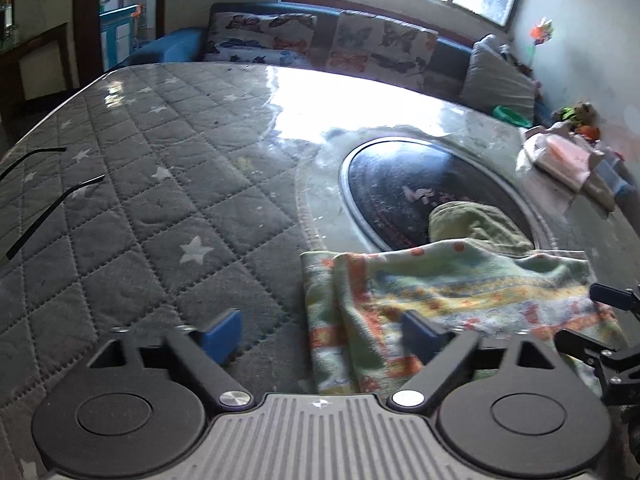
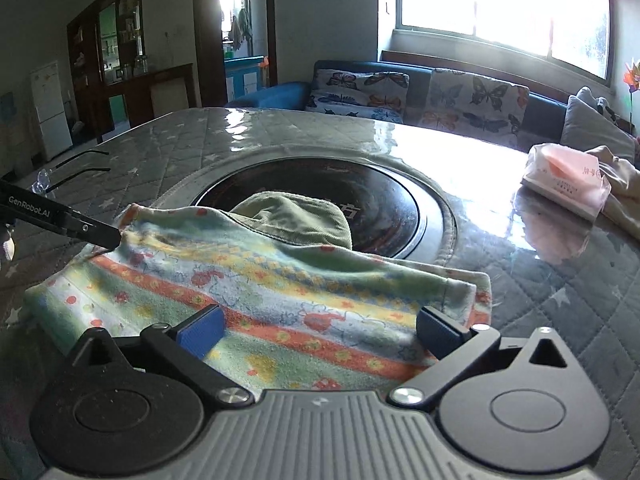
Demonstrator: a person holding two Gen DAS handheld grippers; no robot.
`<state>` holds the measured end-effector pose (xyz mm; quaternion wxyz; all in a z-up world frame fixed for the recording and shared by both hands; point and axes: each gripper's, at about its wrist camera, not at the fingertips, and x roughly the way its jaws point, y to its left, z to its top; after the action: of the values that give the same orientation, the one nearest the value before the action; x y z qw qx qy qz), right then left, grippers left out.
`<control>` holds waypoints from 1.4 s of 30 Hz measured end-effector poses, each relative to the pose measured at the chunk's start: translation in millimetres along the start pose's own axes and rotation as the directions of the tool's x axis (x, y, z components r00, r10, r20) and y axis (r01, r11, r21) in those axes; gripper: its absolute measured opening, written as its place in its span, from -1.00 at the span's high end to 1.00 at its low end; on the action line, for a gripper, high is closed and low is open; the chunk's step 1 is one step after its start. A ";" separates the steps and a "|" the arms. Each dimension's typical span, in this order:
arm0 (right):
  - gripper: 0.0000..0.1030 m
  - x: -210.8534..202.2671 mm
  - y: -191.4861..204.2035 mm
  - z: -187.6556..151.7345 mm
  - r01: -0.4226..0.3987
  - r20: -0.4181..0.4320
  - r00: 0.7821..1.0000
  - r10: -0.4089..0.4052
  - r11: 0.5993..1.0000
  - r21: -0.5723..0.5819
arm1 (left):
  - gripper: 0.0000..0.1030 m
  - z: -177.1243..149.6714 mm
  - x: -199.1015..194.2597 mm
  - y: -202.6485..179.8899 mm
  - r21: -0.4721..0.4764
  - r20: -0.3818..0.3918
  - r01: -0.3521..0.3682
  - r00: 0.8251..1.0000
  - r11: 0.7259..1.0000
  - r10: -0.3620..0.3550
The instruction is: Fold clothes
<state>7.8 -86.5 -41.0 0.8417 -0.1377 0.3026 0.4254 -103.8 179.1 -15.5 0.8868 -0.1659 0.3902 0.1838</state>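
Quilted grey cloth with white stars, under a clear glossy sheet, covers the desk (image 1: 132, 216) that fills both views. Just ahead of the right claw (image 2: 318, 334) lies the towel (image 2: 256, 300), a soft, folded piece striped green, orange, yellow and pale blue with small red and orange figures; its near edge runs between the blue pads (image 2: 200, 334), which stand wide apart and press on nothing. The left claw (image 1: 320, 334) also gapes open: its right pad sits over the towel's left edge, its left pad over bare quilt. From the right wrist view, that claw's black finger reaches in from the left to the towel's far left corner and bears the words "GenRobot.AI". Behind the towel, touching it, rests an olive-green cloth (image 2: 296, 212), partly over a dark round inset (image 2: 400, 204) in the desk. Farther right lies a pink packet (image 2: 568, 180) with red print too small to read. Spectacles (image 2: 72, 174) lie far left. Beyond the desk stand a blue sofa (image 2: 276, 94) with butterfly cushions (image 2: 476, 98) and a bright window (image 2: 504, 12).
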 end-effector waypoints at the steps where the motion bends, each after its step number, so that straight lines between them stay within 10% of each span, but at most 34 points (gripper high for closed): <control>1: -1.00 1.2 -1.1 -0.9 -0.003 -0.002 1.000 0.003 1.000 0.007 | -0.83 0.0 0.7 -0.5 0.000 -0.003 -0.006 1.000 1.000 0.006; 42: -1.00 -5.1 3.1 -2.8 -0.024 0.016 1.000 0.023 0.999 0.021 | -1.00 0.9 0.6 -14.6 0.044 -0.030 -0.099 0.994 0.994 0.101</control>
<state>1.9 -89.3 -39.9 0.8406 -0.1217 0.3019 0.4330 -96.3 166.8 -13.2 0.8734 -0.1303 0.4160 0.2170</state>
